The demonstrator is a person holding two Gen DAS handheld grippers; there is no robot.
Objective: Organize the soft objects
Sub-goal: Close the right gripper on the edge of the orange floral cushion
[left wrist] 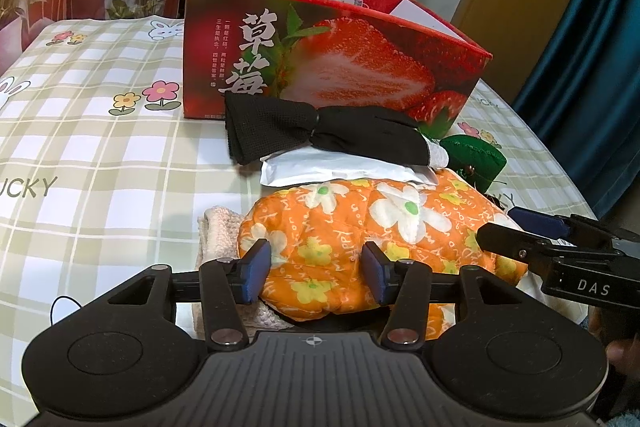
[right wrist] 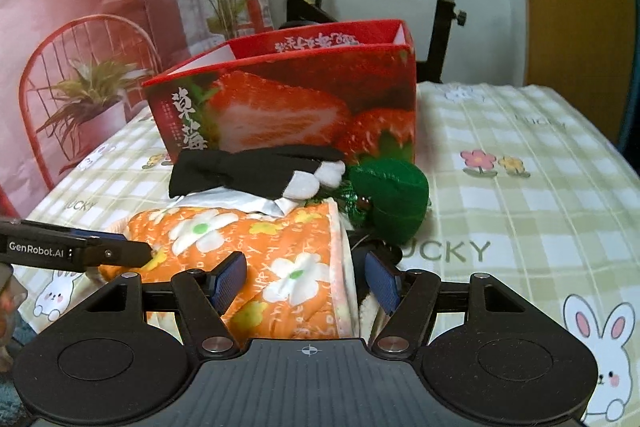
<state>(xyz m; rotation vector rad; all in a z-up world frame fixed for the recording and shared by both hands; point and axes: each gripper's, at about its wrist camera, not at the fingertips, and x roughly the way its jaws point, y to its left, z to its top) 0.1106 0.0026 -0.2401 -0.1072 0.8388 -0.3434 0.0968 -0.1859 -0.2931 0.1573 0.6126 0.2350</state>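
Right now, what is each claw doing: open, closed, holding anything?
Left claw: pads on either side of the orange floral padded cloth; a grip cannot be told.
Right claw: straddles that cloth's edge; a grip cannot be told.

Surface: bed under a green-and-white checked sheet printed with flowers and rabbits.
Far: open red strawberry box standing on the sheet.
Near: soft pile against the box, including an orange floral pad, a cream knit and a green plush.
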